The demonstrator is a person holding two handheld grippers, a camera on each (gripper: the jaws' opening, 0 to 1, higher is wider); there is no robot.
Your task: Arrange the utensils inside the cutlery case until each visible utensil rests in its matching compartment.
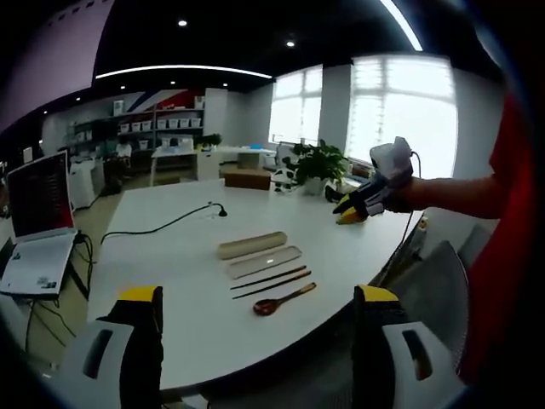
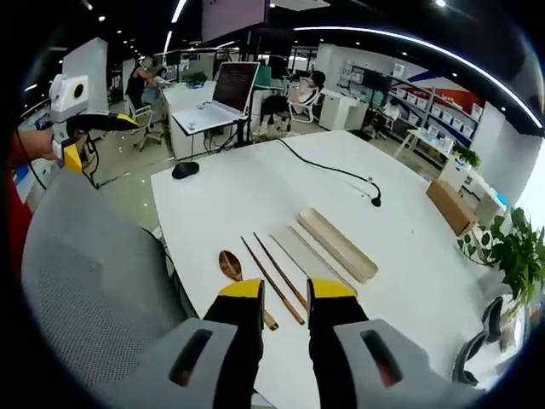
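Observation:
On the white table (image 1: 170,298) lie a beige cutlery case base (image 1: 252,245), its flat lid (image 1: 265,262), two dark chopsticks (image 1: 271,281) and a wooden spoon (image 1: 283,300), side by side and outside the case. My left gripper (image 1: 259,294) hangs wide open before the table's near edge, holding nothing. The right gripper (image 1: 353,209) hovers over the table's far right. In the right gripper view, my right gripper (image 2: 286,290) is narrowly open just above the chopsticks (image 2: 277,273), between the spoon (image 2: 230,266) and the lid (image 2: 305,249), with the case base (image 2: 338,245) beyond. The left gripper (image 2: 100,138) is off the table at upper left.
A laptop (image 2: 226,94), a black mouse (image 2: 185,169) and a black cable (image 2: 332,170) occupy the table's far part. A cardboard box (image 2: 451,207) and a plant (image 2: 511,247) are beyond it. A grey mesh chair (image 2: 85,281) stands by the table's edge.

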